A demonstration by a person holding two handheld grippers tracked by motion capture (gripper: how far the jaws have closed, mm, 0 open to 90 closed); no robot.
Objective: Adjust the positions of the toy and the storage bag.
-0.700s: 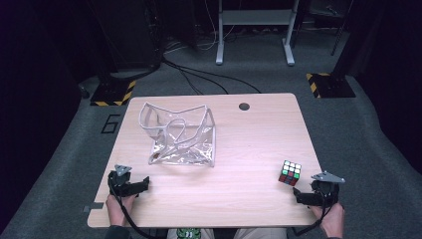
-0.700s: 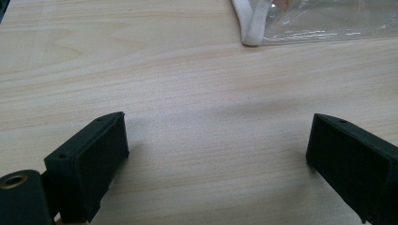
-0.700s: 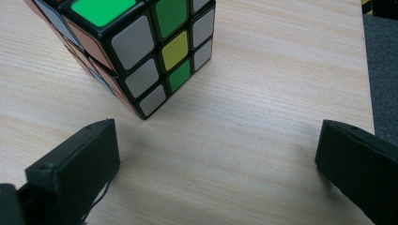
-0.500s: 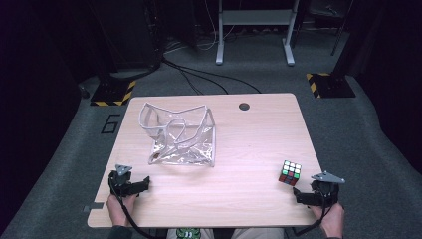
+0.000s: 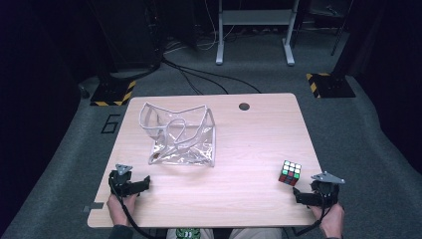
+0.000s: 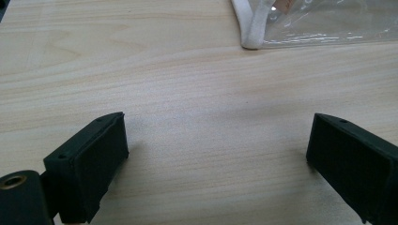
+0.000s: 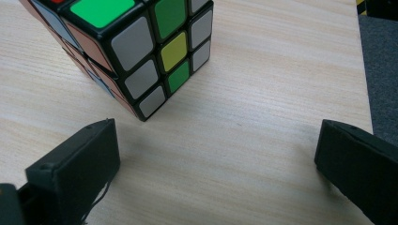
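A scrambled puzzle cube (image 5: 289,173) (image 7: 136,51) sits near the table's right front corner. My right gripper (image 5: 301,195) (image 7: 216,164) rests just in front of it, open, with bare wood between its jaws and the cube just beyond the left jaw. A clear plastic bag with white trim (image 5: 181,135) (image 6: 300,23) stands open in the middle left of the table. My left gripper (image 5: 142,183) (image 6: 216,159) lies at the front left, open and empty, with the bag's corner a short way ahead.
The wooden table (image 5: 249,139) has a cable hole (image 5: 244,106) near its far edge. A metal stand's legs (image 5: 254,35) and cables lie on the grey floor behind. The table's right edge (image 7: 363,70) runs close beside my right gripper.
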